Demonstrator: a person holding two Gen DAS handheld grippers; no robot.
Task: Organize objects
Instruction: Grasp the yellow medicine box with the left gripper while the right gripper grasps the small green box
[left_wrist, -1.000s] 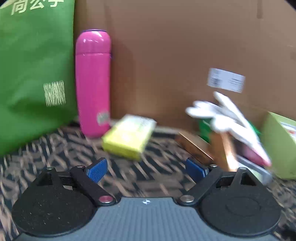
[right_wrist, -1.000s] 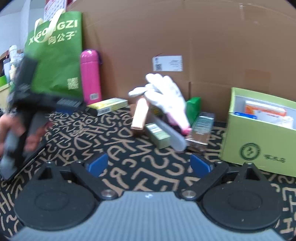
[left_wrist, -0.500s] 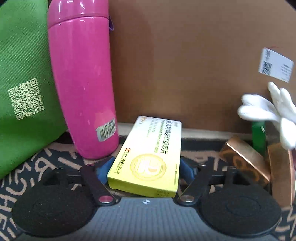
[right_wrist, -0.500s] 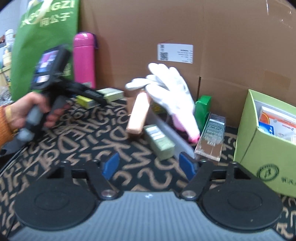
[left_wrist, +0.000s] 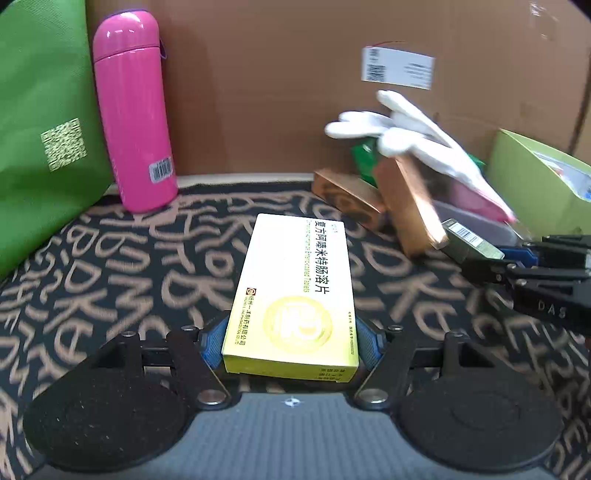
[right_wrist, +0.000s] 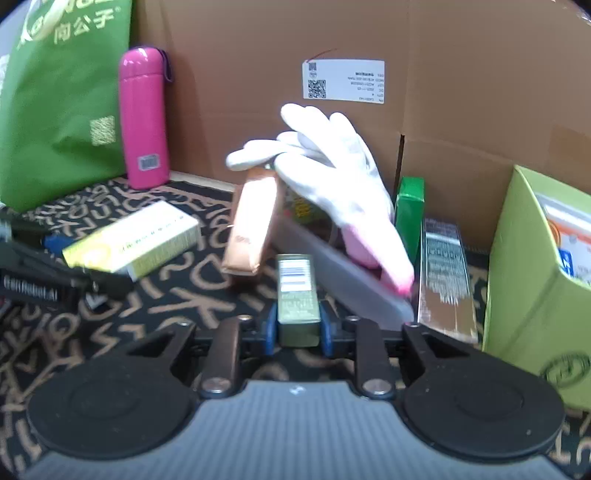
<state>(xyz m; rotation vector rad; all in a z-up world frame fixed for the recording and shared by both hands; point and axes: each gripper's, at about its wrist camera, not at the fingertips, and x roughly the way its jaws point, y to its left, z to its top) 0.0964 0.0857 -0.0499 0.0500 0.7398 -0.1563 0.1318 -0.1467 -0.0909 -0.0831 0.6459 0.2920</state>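
**A:** Left gripper status?

**B:** Blue pads clamped on the near short end of the yellow tablet box, bottom centre of the left wrist frame. Long axis runs straight up-frame, in line with the fingers. From the right wrist view it looks lifted off the patterned mat, though I can't confirm the gap.

**A:** Right gripper?

**B:** Closed on the near end of the small olive carton, centre of its frame. Long axis also points away along the fingers, barcode end farthest.

**A:** Destination?

**B:** My guess is the light green open box, right edge of both frames, already holding packets. The right gripper is nearer to it; the left would have to cross the clutter.

**A:** What clutter?

**B:** Mid-frame: a tilted copper box, a white glove draped over a grey tray, and an upright green box behind. Farther up-left are a pink flask and a green bag against the cardboard wall.

**A:** Risk?

**B:** The olive carton's far end sits just beside the tray; swing right with care.
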